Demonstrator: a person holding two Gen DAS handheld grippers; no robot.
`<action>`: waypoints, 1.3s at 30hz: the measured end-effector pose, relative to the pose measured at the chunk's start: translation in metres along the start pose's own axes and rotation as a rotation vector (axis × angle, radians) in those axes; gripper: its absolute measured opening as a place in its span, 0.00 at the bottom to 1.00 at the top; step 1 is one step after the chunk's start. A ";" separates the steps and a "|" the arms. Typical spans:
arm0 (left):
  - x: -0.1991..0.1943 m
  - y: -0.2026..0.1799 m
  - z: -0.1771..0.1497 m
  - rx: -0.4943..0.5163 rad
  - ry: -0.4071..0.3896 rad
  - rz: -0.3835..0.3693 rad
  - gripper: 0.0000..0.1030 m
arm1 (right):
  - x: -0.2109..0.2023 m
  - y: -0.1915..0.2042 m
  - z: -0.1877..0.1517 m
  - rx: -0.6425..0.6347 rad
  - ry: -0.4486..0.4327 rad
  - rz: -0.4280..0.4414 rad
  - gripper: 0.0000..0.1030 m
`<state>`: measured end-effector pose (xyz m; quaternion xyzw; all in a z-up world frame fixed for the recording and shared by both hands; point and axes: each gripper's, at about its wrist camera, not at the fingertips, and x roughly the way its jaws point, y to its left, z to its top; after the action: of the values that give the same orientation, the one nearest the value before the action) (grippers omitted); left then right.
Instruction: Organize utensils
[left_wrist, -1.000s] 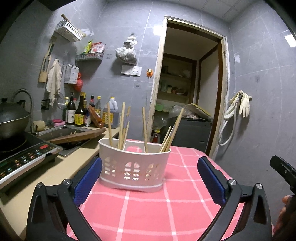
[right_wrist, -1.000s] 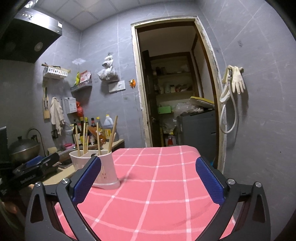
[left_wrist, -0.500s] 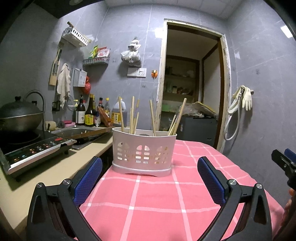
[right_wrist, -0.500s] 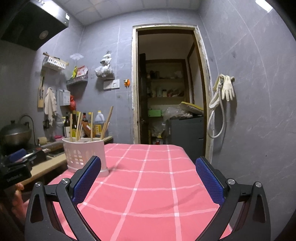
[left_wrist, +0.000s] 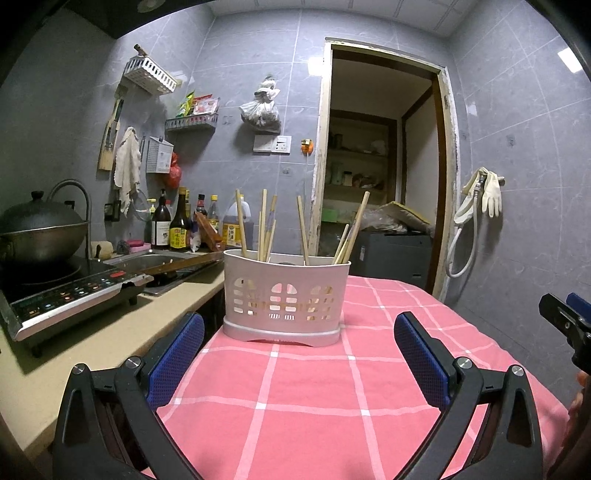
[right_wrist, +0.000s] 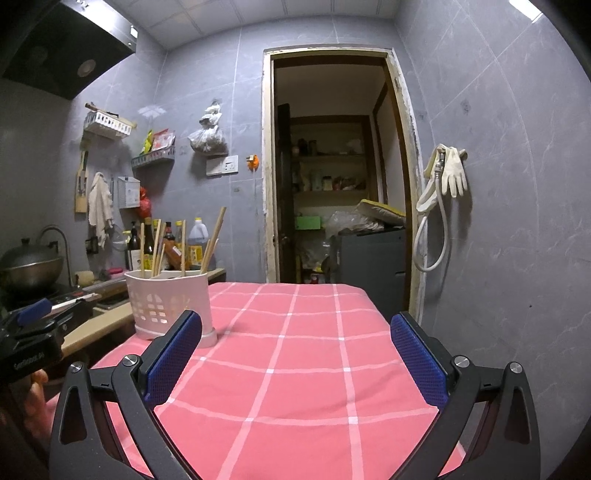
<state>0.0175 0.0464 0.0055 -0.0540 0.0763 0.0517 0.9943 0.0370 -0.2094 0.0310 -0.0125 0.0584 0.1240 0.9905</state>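
1. Grey tiled kitchen walls surround us, with an open doorway (right_wrist: 332, 170) straight ahead and a wok (left_wrist: 38, 229) on the counter to our left.
2. We see a surface under a pink checked cloth (left_wrist: 314, 387) reaching toward that doorway.
3. Our left gripper (left_wrist: 299, 354) hovers above the cloth, jaws wide and empty, aimed at the holder.
4. Our right gripper (right_wrist: 295, 354) does likewise, jaws wide, with nothing between them.
5. We find the white utensil holder (left_wrist: 286, 302) upright at the cloth's left edge, beside the counter.
6. Wooden chopsticks (left_wrist: 303, 230) stand loosely inside it, leaning various ways.
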 end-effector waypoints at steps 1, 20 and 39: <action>0.000 0.000 0.000 0.001 0.000 0.001 0.98 | 0.001 0.000 0.001 0.001 0.001 0.001 1.00; 0.000 0.002 0.001 -0.001 0.002 0.003 0.98 | 0.002 0.000 0.001 0.003 0.009 0.006 1.00; 0.000 0.001 0.001 -0.001 0.002 0.004 0.98 | 0.002 0.001 0.002 0.004 0.010 0.006 1.00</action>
<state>0.0172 0.0478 0.0063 -0.0542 0.0772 0.0535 0.9941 0.0393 -0.2083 0.0324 -0.0110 0.0635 0.1267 0.9899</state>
